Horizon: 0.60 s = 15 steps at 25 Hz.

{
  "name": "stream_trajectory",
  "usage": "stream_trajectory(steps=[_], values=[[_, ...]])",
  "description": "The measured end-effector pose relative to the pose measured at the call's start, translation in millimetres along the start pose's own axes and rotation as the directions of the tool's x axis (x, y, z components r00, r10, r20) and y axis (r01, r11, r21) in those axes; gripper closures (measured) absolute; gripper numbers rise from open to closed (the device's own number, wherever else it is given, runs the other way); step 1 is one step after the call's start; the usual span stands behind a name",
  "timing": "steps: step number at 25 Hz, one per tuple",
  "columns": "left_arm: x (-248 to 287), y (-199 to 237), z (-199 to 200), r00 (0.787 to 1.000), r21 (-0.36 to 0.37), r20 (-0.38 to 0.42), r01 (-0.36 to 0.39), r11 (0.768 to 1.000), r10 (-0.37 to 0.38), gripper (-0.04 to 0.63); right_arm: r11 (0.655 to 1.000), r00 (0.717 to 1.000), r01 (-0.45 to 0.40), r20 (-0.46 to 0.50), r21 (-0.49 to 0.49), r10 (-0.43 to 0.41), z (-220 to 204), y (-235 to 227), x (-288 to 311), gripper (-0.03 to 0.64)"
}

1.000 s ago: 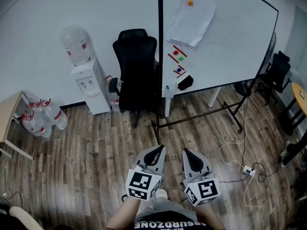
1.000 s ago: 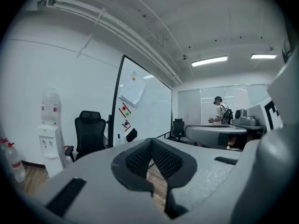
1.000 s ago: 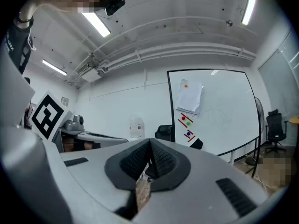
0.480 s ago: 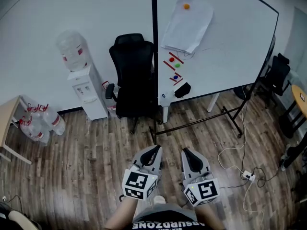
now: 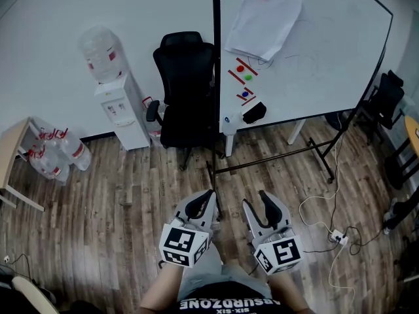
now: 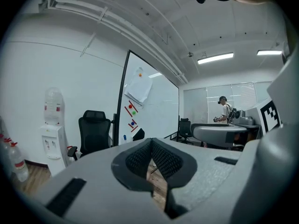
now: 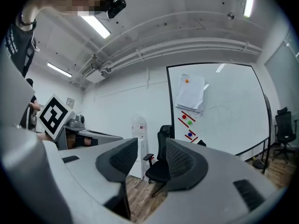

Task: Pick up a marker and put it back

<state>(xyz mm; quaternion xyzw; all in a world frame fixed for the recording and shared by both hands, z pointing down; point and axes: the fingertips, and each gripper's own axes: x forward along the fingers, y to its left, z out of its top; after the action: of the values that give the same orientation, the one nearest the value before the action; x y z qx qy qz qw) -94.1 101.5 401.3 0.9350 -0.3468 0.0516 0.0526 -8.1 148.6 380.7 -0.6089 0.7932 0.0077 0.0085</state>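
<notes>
Wood floor (image 5: pixel 118 195) fronts a whiteboard (image 5: pixel 321 38); red markers (image 5: pixel 247 67) cling to it beside coloured magnets (image 5: pixel 248 77), well apart from both grippers. Left gripper (image 5: pixel 204 198): jaws pressed together, empty. Right gripper (image 5: pixel 256 201): jaws just opened, nothing between them.

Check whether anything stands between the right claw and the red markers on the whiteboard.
Nothing at claw height. The right claw, jaws just opened and empty, is well short of the red markers; only the whiteboard stand's low bar lies between. The chair stands left.
</notes>
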Motion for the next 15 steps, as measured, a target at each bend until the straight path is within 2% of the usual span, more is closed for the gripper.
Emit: stream_trajectory(steps=[9, 15], values=[[27, -1, -1, 0.999, 0.037, -0.012, 0.042, 0.998, -0.042, 0.588, 0.999, 0.999, 0.037, 0.002, -0.021, -0.037, -3, -29, 19, 0.448], [53, 19, 2, 0.999, 0.038, -0.013, 0.048, 0.998, -0.048, 0.588, 0.998, 0.999, 0.044, 0.006, -0.048, -0.044, 1, -51, 53, 0.448]])
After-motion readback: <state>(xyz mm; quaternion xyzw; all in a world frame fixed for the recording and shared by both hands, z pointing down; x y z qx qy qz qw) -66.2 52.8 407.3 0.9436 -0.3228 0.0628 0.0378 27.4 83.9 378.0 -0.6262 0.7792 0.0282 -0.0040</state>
